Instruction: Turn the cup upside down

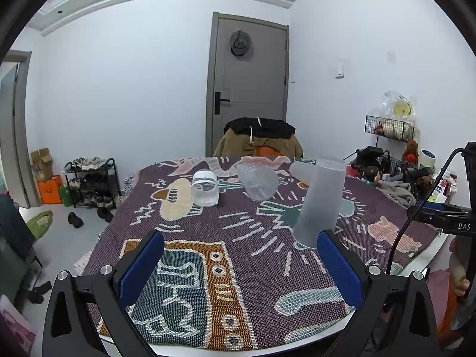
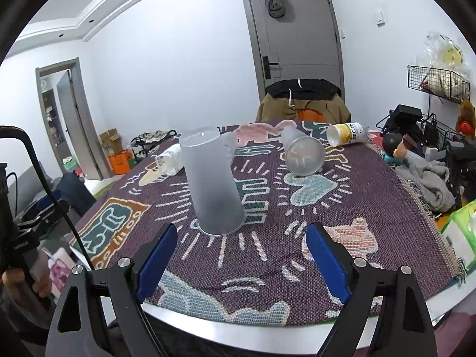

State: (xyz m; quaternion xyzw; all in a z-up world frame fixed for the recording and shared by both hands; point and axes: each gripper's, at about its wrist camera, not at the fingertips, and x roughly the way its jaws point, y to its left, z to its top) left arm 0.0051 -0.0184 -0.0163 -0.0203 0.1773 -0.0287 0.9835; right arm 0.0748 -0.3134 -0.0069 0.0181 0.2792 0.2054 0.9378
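Observation:
A tall frosted plastic cup (image 1: 321,202) (image 2: 212,184) stands with its wide mouth down on the patterned table cloth (image 1: 232,261) (image 2: 372,196). My left gripper (image 1: 241,255) is open and empty, with the cup just beyond its right finger. My right gripper (image 2: 241,253) is open and empty, a little in front of the cup, which stands just beyond its left finger. A second frosted cup (image 1: 257,180) (image 2: 302,154) lies on its side farther back. A clear cup (image 1: 204,188) (image 2: 169,160) is at the back left.
A yellow and white can (image 2: 346,134) lies on its side at the far edge. A chair draped with clothes (image 1: 258,139) (image 2: 303,101) stands behind the table. Clutter, a grey cloth (image 2: 428,184) and wire racks (image 1: 389,128) crowd the right side.

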